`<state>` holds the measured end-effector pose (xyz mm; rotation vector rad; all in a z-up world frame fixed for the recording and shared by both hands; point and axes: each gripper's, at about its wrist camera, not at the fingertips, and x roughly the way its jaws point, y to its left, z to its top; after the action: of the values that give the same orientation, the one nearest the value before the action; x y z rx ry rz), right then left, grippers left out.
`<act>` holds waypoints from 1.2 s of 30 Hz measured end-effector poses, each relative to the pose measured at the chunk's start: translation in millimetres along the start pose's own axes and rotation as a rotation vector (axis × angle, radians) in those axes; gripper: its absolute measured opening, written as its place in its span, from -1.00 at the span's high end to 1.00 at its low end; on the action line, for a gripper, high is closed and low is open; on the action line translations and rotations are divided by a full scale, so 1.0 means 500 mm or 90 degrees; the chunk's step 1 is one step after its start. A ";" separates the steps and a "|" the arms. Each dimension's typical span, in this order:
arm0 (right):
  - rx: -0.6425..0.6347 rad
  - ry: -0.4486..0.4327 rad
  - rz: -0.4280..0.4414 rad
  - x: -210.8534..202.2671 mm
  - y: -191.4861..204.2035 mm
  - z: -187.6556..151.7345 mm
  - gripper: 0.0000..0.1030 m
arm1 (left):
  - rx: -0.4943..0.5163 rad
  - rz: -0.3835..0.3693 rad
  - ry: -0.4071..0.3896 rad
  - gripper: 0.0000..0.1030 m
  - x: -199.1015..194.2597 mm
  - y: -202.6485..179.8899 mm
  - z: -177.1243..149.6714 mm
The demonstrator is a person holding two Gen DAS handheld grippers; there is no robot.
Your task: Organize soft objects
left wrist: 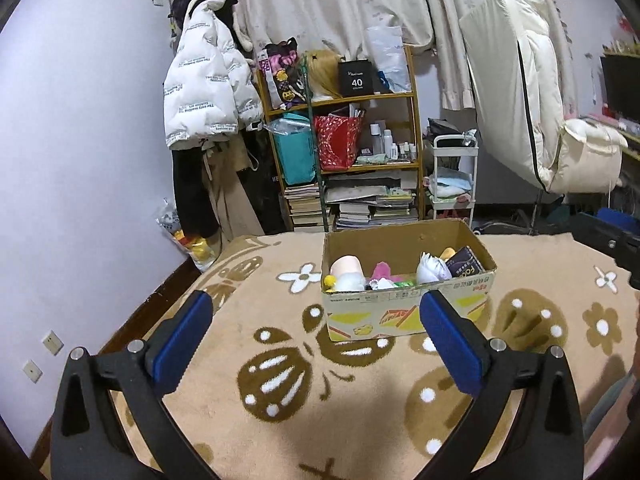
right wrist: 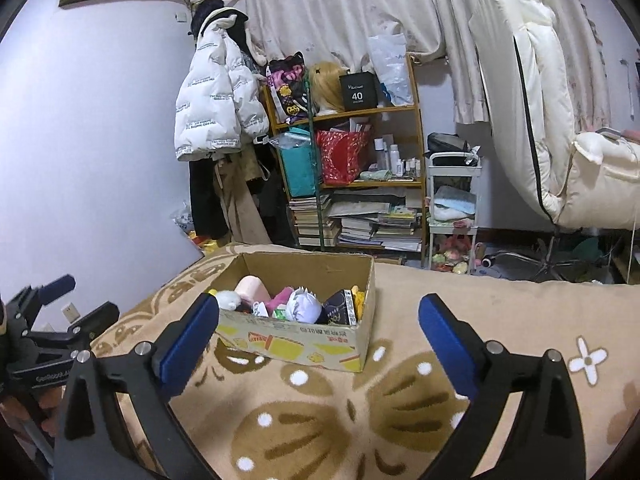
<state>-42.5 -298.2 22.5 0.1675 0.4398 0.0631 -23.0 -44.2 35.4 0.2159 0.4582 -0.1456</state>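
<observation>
Two claws, both spread wide with nothing between their blue pads, hover above a plush tan blanket [left wrist: 360, 420] patterned with brown butterflies and white flowers; the surface beneath the blanket is hidden. In the left wrist view, the left claw [left wrist: 316, 332] frames the cardboard box [left wrist: 404, 316], which sits just beyond the fingertips, its near right corner overlapped by the right pad. The box is open-topped and rectangular, with yellow and red print on its front wall. Inside, from left to right, lie a small yellow plush [left wrist: 329, 281], a white fluffy toy [left wrist: 349, 282], a pale pink rounded cushion [left wrist: 346, 266], a magenta soft piece [left wrist: 382, 270], a white ruffled plush [left wrist: 432, 269] and a dark packet [left wrist: 464, 266]; the lower parts of all are concealed by the box wall, and several smaller items among them cannot be identified. At the far right edge the right claw's black body is cut off. In the right wrist view, the right claw [right wrist: 318, 322] stands with its left pad overlapping the box's near left corner; the blanket to the right of the box lies bare up to its far edge. Behind, a wooden shelf [left wrist: 416, 132] crowded with books and bags stands against the wall.
</observation>
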 end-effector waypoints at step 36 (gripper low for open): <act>0.018 0.029 -0.042 0.006 -0.023 -0.041 -1.00 | -0.030 -0.018 0.012 -0.98 0.037 0.015 -0.024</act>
<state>-48.0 -306.1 1.1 0.1801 0.4918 -0.0045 -10.3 -35.9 17.9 0.1648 0.4827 -0.1604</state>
